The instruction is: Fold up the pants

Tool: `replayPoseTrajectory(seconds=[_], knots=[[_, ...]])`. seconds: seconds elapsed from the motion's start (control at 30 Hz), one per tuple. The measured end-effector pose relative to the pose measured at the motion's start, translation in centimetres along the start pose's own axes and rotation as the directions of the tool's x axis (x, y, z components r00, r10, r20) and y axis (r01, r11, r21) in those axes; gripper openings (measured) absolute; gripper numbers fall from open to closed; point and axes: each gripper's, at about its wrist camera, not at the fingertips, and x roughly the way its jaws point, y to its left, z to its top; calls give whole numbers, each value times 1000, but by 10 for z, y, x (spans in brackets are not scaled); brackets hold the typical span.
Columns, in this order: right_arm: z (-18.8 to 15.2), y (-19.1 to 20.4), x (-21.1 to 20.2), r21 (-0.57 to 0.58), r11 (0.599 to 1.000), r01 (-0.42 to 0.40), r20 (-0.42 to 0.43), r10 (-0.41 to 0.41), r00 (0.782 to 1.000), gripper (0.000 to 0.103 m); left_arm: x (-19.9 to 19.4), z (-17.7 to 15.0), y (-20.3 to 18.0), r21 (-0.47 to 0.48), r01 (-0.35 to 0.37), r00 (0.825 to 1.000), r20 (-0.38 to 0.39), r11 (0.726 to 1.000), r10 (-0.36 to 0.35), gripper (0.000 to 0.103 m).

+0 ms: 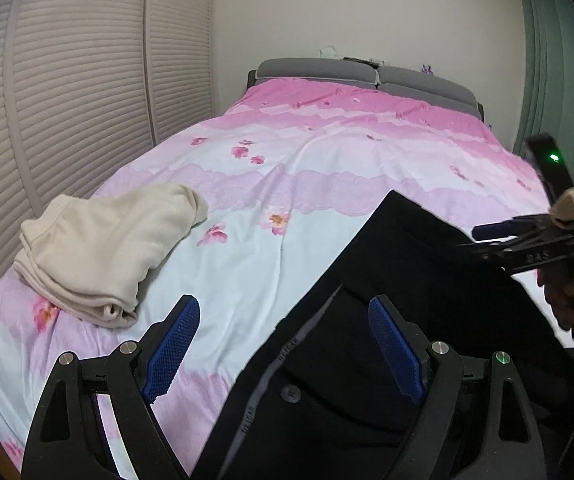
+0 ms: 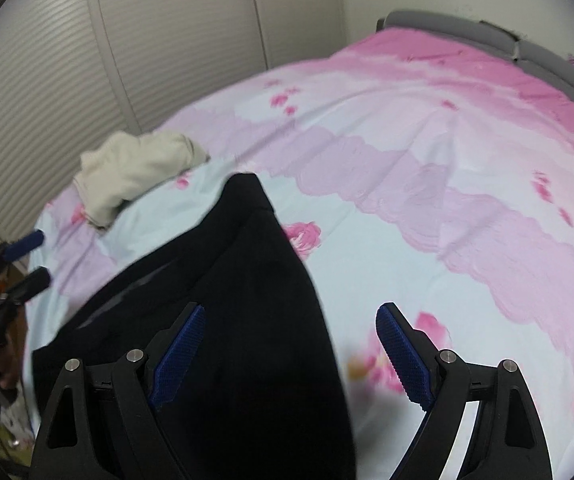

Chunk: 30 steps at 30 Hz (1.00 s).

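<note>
Black pants (image 1: 387,280) lie on the bed (image 1: 287,168), spread over the floral cover in the lower right half of the left wrist frame; in the right wrist frame the same garment fills the lower left and centre. Waistband end with its button (image 1: 291,393) sits at the bottom centre of the left wrist frame, directly between and just beyond the left tongs (image 1: 285,344). From there the long axis runs up and to the right, ending at a straight edge near frame centre-right. Left tongs: apart, blue pads wide, nothing pressed between them; the left pad is over bare cover, the right pad over black cloth, so the pants' left border passes through the gap. Right tongs (image 2: 291,354): also apart, empty; the left pad is over the pants, the right pad over the cover, so here the garment's right border passes through the gap. In the right wrist frame the cloth narrows to a rounded tip at upper centre. That frame is motion-blurred, so edge detail is poor. Judgement: each hand stands at one long side of the garment, left nearer the waistband; the fold likely turns on pinching these opposite borders. Whether either pad touches cloth cannot be told. A folded cream garment (image 1: 103,248) sits at the left of the bed, well apart from the pants.
</note>
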Motion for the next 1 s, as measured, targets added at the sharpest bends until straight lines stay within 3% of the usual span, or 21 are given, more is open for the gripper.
replayPoseTrajectory(seconds=[0.03,0.1,0.13,0.17,0.23,0.43,0.6,0.7,0.87,1.0], knots=[[5,-4,10,-1,1000,-8,-19,8,1000,86,4,-1,0,12,-5,1000,-3,1000,5,87],[11,-5,29,-8,999,-33,-69,33,997,62,7,-3,-1,25,-10,1000,-17,1000,10,87],[11,-5,39,-5,999,-53,-103,53,993,26,7,-5,0,26,-10,1000,-24,1000,11,87],[12,-7,45,11,997,-76,-132,77,988,12,7,-6,3,22,-11,1000,-28,1000,12,87],[11,-1,44,23,995,-101,-125,103,987,10,0,-7,9,10,-15,1000,-28,1000,15,87],[12,57,-5,-96,994,-50,-17,49,999,8,-50,-15,35,6,-60,998,11,998,60,87],[-1,154,-62,-258,966,34,97,-9,995,8,-115,-43,75,-65,-122,992,26,990,123,88],[-21,212,-80,-330,943,46,133,-2,991,8,-152,-70,99,-104,-147,989,16,984,150,91],[-68,291,-72,-447,890,90,142,-29,989,8,-187,-111,123,-103,-208,978,-13,973,208,91],[-119,334,-29,-507,855,107,65,-86,994,8,-191,-136,134,-96,-232,972,-49,968,228,91]])
